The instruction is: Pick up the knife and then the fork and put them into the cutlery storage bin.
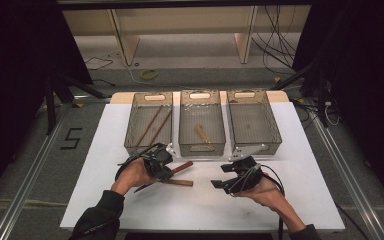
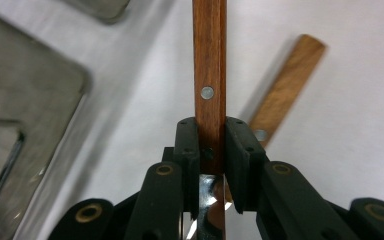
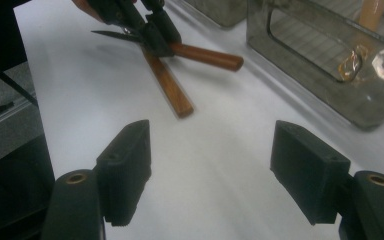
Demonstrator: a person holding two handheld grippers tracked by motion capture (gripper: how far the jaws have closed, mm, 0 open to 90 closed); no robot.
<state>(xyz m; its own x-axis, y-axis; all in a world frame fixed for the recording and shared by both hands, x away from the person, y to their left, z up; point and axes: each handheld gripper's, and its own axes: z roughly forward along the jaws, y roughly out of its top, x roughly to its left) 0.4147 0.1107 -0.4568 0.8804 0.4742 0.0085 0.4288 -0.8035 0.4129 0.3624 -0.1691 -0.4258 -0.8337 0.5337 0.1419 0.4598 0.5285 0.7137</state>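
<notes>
1. Left gripper, lower left of centre in the high view: jaws clamped narrow on a knife where the wooden handle meets the blade. It looks stiff and light; the blade is sharp and slick, so the handle is the place to grip.
2. Second knife lies on the counter, crossing under the first.
3. Right gripper, lower right: jaws wide, holding nothing.
4. Left bin holds two chopsticks; middle bin one wooden piece; right bin looks empty.
</notes>
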